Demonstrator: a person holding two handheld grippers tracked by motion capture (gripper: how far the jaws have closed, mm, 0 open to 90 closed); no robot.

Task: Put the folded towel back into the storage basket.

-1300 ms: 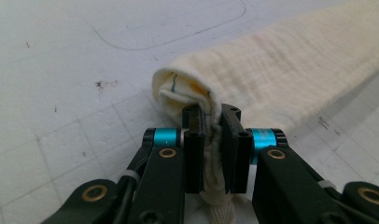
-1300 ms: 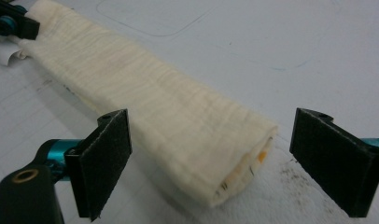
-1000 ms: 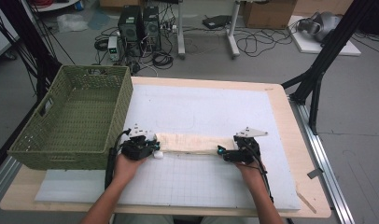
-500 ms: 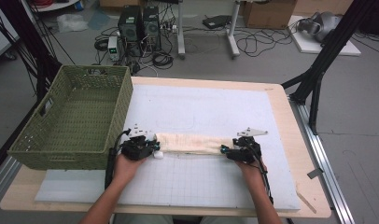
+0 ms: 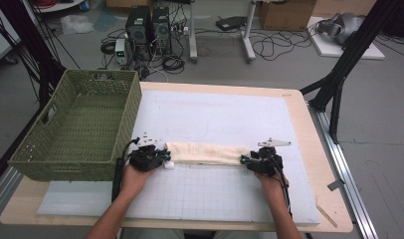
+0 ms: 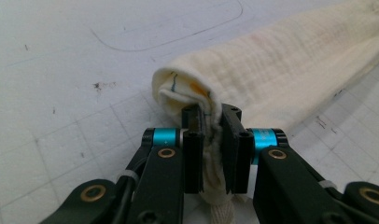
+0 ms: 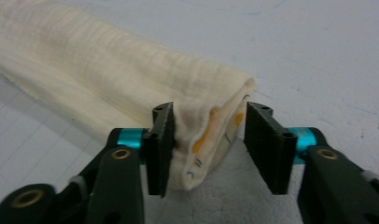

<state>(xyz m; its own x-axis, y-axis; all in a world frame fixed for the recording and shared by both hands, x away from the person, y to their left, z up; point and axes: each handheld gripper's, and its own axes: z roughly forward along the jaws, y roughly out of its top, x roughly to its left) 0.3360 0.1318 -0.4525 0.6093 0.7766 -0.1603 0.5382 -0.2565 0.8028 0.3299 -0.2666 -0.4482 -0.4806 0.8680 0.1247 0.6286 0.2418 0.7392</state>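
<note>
Sitting at the worktop's (image 5: 299, 107) left edge, a green woven basket (image 5: 75, 129) stands just beside the left tongs (image 5: 162, 158). Those tongs are pressed together on the left end of a cream rolled cloth (image 5: 206, 153), which lies stretched across the white gridded mat (image 5: 215, 191) near the person's side. At the roll's right end, the right tongs (image 5: 246, 160) are spread, one jaw touching the cloth, the other apart from it.
</note>
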